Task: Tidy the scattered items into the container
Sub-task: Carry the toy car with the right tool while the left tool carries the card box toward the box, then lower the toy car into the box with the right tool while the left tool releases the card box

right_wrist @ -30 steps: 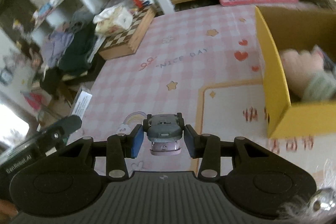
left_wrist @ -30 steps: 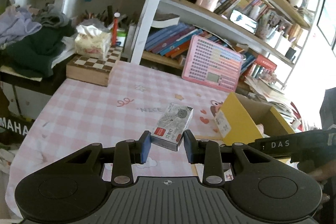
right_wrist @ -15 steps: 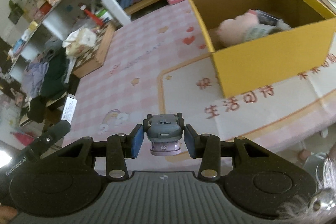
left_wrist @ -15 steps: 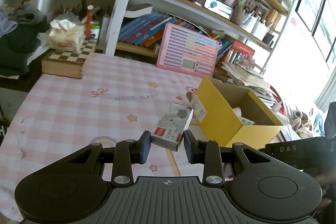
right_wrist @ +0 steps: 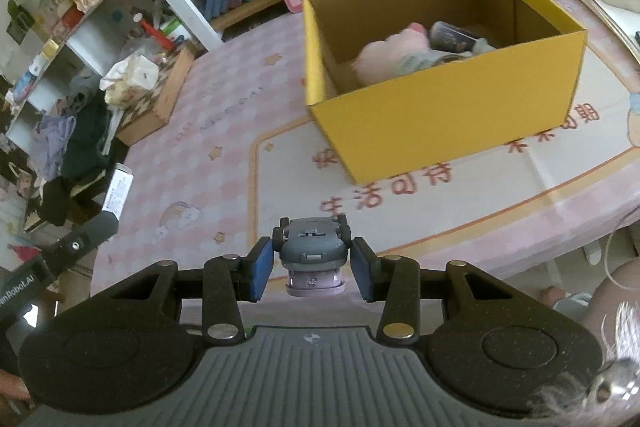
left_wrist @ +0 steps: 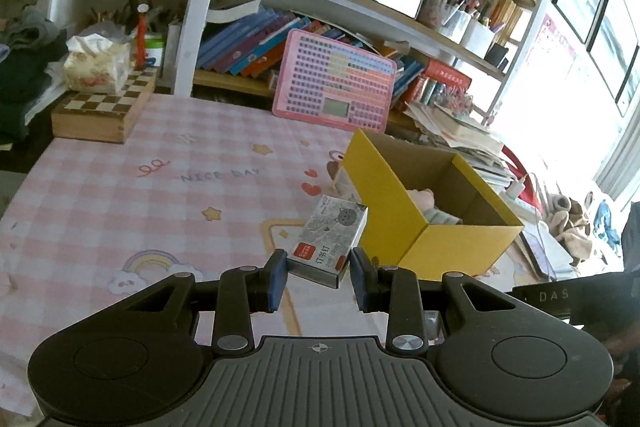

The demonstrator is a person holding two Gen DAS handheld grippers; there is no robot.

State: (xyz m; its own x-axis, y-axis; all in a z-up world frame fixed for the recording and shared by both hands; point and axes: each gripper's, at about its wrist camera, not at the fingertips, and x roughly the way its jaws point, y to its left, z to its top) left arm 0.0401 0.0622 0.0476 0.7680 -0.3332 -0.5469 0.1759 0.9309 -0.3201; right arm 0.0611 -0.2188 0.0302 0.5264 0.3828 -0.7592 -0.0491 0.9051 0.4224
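Both grip: left hand-held gripper [left_wrist: 319,279] clamps "订书钉" staple box [left_wrist: 330,241]; right hand-held gripper [right_wrist: 312,269] pinches toy car [right_wrist: 312,251].

"NICE DAY" on pink tablecloth [left_wrist: 100,195]

Yellow box [right_wrist: 460,115]: contents partly hidden by its near wall; a pink plush item [right_wrist: 390,53] and a dark cylindrical item [right_wrist: 454,37] show only in part, kind unclear. Staple box [left_wrist: 330,241]: lower end hidden between the pads. Toy car [right_wrist: 312,247]: far end unseen.
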